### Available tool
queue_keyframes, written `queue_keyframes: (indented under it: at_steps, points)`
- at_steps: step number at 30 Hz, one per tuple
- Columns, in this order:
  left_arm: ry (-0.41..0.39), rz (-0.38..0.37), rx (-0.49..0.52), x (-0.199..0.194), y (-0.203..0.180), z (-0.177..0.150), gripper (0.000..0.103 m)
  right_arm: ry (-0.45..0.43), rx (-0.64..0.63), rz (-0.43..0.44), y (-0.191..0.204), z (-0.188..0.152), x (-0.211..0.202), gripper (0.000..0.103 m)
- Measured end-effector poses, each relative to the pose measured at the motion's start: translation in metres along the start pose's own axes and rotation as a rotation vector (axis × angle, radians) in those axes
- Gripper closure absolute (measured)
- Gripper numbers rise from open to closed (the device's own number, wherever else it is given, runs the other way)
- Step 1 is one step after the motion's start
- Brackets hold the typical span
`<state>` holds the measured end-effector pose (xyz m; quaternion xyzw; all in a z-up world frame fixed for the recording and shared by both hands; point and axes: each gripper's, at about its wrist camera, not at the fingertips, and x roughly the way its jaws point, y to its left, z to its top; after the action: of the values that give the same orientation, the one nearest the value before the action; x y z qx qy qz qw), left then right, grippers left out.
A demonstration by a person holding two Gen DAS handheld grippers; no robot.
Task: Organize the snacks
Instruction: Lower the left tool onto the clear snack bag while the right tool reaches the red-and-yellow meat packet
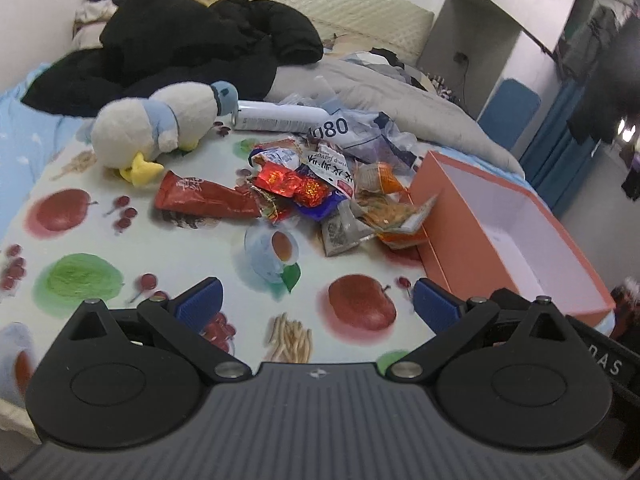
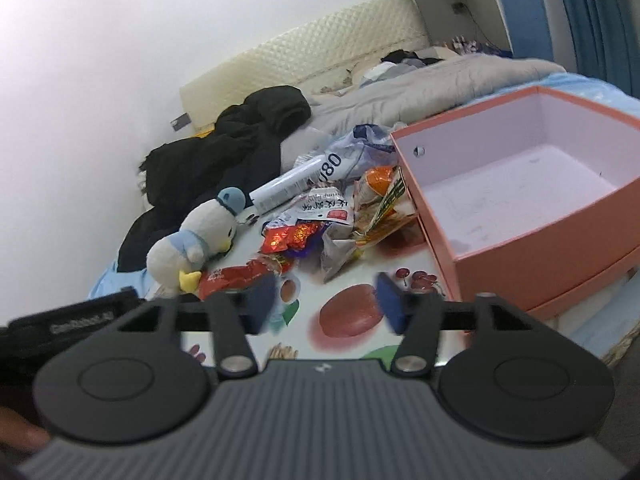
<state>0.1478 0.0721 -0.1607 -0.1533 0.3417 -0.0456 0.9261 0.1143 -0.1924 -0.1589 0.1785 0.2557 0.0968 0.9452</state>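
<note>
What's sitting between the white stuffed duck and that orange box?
The heap of snack packets fills the stretch from the plush duck to the orange box. Both wrist views show it.

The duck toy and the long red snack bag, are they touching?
Cannot tell. In the left wrist view the duck toy's yellow foot sits right at the red snack bag's end; no clear gap or contact shows.

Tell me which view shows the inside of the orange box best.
The right wrist view: the orange box faces the camera, showing its bare white floor and walls. The left wrist view has the box at the right edge, seen end-on, most of the floor hidden.
</note>
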Motion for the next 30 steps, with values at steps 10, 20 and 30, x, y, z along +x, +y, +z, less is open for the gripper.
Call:
queue_keyframes:
  at_steps: [10,20,30]
  points:
    - [0.020,-0.081,-0.143,0.090,0.028,0.025,0.004,-0.050,0.049,-0.057,0.004,-0.001,0.060,0.065]
    - [0.099,-0.164,-0.182,0.184,0.037,0.048,0.012,-0.023,0.135,-0.155,-0.011,0.001,0.129,0.071]
    - [0.201,-0.250,-0.213,0.248,0.026,0.048,0.019,0.067,0.257,-0.224,-0.037,0.011,0.188,0.071]
